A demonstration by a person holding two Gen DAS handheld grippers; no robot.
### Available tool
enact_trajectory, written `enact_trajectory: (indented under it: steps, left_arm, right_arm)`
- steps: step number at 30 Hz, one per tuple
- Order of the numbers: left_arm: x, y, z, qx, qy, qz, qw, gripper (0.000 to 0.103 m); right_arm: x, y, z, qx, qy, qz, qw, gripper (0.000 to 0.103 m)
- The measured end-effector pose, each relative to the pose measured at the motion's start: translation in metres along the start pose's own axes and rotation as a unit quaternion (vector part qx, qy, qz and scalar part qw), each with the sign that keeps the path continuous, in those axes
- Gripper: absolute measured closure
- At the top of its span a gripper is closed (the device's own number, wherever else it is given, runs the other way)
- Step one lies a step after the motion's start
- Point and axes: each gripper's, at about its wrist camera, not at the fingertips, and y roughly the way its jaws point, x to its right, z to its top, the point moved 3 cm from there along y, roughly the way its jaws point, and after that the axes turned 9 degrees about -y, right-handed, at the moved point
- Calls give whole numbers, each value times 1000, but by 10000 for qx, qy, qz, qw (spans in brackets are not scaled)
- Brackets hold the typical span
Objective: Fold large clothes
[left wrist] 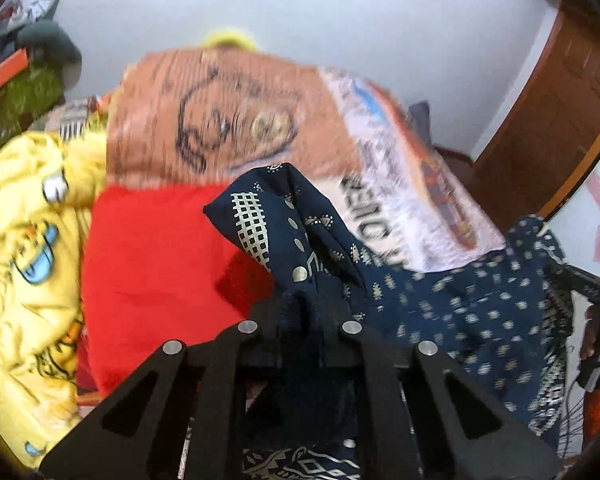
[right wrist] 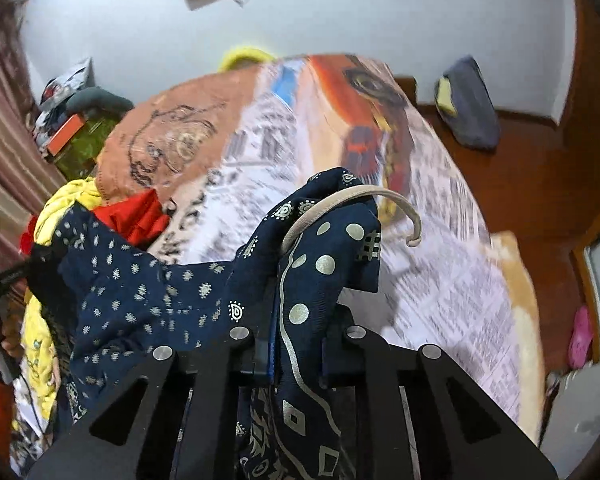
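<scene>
The work surface is a bed covered by a printed blanket [right wrist: 440,272]. The left gripper [left wrist: 300,312] and right gripper [right wrist: 296,336] are each clamped on the navy patterned garment [right wrist: 148,292], suspended between them above it. The fabric appears light, limp and drape-prone; grip at opposite hem corners, clear of the beige cord [right wrist: 352,196].

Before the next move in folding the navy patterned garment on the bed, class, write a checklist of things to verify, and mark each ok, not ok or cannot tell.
1. Left gripper clamped on the navy garment: ok.
2. Right gripper clamped on the same garment: ok.
3. Cloth between the two grips free of twists: cannot tell, it hangs bunched.
4. Beige loop at the right grip out of the way: not ok, it sticks out over the cloth.
5. Printed bedspread bare enough for laying flat: ok on its right side.
6. Red garment and yellow garment clear of the fold: cannot tell.
</scene>
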Motion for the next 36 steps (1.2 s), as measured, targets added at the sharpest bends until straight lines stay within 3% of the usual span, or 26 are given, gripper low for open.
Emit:
enact_trajectory:
  steps: [6,11,19,26,31,36]
  left_arm:
    - [4,-35,27,552,214,89,9982,93]
    - [-16,-25,53,651,86,374,9971,93]
    - [-54,31,82,475,-239,699,9961,93]
    - [-98,93,79,52,-525,1059,9930,93]
    - [-118,120,63,-268,-670,1165,9906,91]
    - [-119,127,50,-497,-499,1379,9879,88]
  right_arm:
    - [-22,-6,38,467,-310,-42,9984,90]
    - [-19,20,71,605,-269,30,9978,90]
    - [-26,88,104,365,-430,-24,9984,90]
    - [-1,144,94,-73,-154,-126,9998,90]
    - [16,162,78,-296,87,11,9995,89]
    - [12,149,75,-215,-23,-52,9998,85]
